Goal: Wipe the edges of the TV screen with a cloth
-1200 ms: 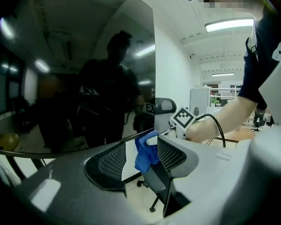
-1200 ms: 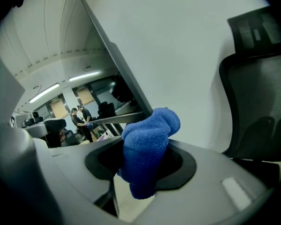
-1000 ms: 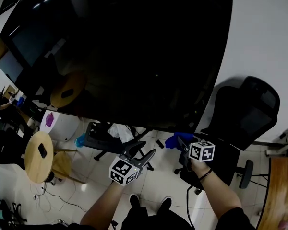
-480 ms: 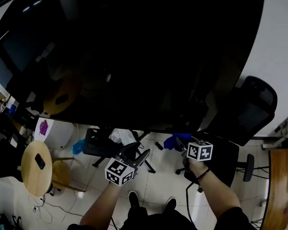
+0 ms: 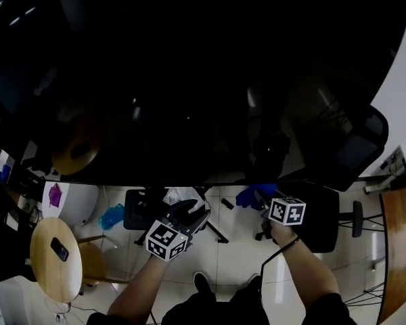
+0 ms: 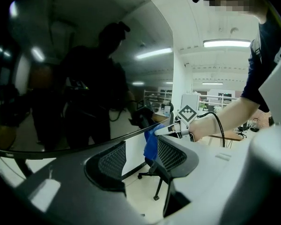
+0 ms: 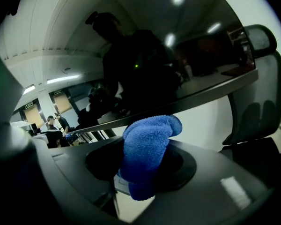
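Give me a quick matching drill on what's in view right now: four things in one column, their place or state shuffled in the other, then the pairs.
Things:
1. blue cloth
2. left gripper
3. round wooden table
4. black office chair

Place or state:
A. lower left of the head view
B. jaws apart, nothing between them
C. past the right end of the TV
D. clamped in the right gripper, by the TV's bottom edge

Pairs: 1-D, 2-B, 3-A, 4-C

one tv screen [image 5: 189, 80]; one blue cloth [image 5: 246, 197]; two claws [image 5: 189, 212] [image 5: 262, 196]
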The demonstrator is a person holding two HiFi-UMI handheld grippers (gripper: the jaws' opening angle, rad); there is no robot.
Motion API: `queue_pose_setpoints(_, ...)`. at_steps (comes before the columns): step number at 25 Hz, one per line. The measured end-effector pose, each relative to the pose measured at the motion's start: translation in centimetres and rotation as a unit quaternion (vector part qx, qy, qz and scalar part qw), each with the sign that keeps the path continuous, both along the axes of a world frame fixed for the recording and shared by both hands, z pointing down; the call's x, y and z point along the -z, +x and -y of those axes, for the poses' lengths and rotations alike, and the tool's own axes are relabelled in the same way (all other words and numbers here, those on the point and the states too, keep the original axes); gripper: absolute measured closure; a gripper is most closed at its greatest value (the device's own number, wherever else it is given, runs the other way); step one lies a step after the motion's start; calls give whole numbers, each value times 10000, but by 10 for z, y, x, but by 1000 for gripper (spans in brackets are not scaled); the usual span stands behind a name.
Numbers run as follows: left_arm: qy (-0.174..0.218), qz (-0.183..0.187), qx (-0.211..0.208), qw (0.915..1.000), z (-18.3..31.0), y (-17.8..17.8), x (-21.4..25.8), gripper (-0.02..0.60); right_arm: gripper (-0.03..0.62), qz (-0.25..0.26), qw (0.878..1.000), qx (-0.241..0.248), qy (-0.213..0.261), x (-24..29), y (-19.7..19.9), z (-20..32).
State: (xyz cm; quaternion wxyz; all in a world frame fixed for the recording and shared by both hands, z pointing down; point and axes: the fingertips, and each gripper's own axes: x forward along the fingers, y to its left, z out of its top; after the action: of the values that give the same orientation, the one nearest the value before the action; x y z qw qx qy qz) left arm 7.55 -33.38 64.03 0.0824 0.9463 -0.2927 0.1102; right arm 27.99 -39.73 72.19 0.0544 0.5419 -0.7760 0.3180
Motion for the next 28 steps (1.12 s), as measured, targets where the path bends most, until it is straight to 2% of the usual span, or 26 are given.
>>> queue_pose_setpoints(4, -60, 58, -20, 10000, 4, -20, -8, 388, 402, 53, 10000, -78, 12, 0, -20, 1)
queue_pose_setpoints(13, -104, -50, 162, 9998, 2, -47, -17, 388, 404, 2, 9996, 258, 104, -2, -73, 4)
queue_pose_setpoints(18, -241, -154, 79, 9996, 2, -85, -27, 388, 405, -45, 9997, 197, 148, 2, -114, 7)
queue_pose_setpoints(22, -372, -252, -134, 9989, 12, -119, -32, 388, 408, -20, 9999, -75, 86, 0, -144, 11)
queue_pose_setpoints(28, -445, -235, -705, 9962, 23, -170, -35, 388, 410, -55, 9986, -524, 69, 1, -192, 12)
